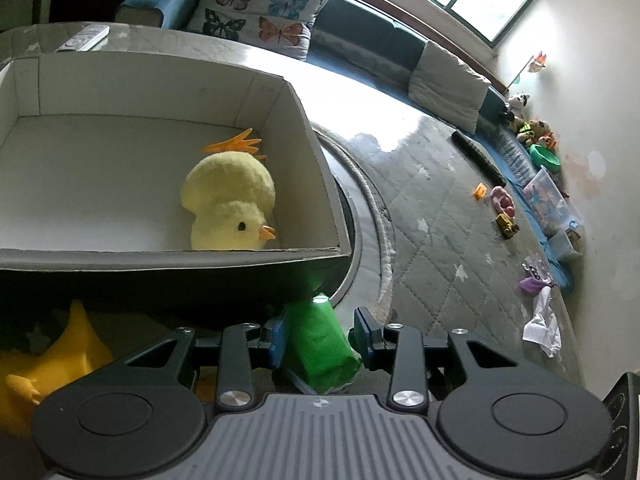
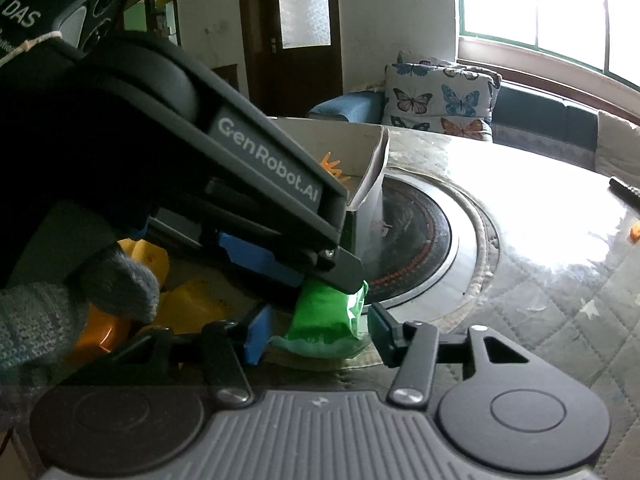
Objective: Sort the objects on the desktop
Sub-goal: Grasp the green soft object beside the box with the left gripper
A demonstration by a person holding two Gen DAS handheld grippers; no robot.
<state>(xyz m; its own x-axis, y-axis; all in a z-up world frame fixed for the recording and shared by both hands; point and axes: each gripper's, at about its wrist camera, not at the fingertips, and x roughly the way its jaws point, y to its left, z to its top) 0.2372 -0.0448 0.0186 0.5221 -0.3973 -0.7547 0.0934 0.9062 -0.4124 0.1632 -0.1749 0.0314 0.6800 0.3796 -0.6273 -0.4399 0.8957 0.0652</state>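
Observation:
A green packet (image 1: 318, 344) lies on the table just in front of a white cardboard box (image 1: 312, 136). My left gripper (image 1: 320, 334) has its jaws around the packet; a gap shows on the right side. In the right wrist view my right gripper (image 2: 316, 334) is open, with the same green packet (image 2: 324, 316) between its fingers, and the left gripper (image 2: 280, 216) reaches in from above left over it. A yellow plush chick (image 1: 228, 200) lies inside the box. A yellow toy (image 1: 52, 364) lies at the left, in front of the box.
The box stands on a round glass-topped table with an inset dark burner ring (image 2: 420, 240). A remote (image 1: 84, 38) lies behind the box. A sofa with a butterfly pillow (image 1: 256, 4) is beyond. Toys (image 1: 504, 208) and a crumpled tissue (image 1: 542, 326) lie at the right.

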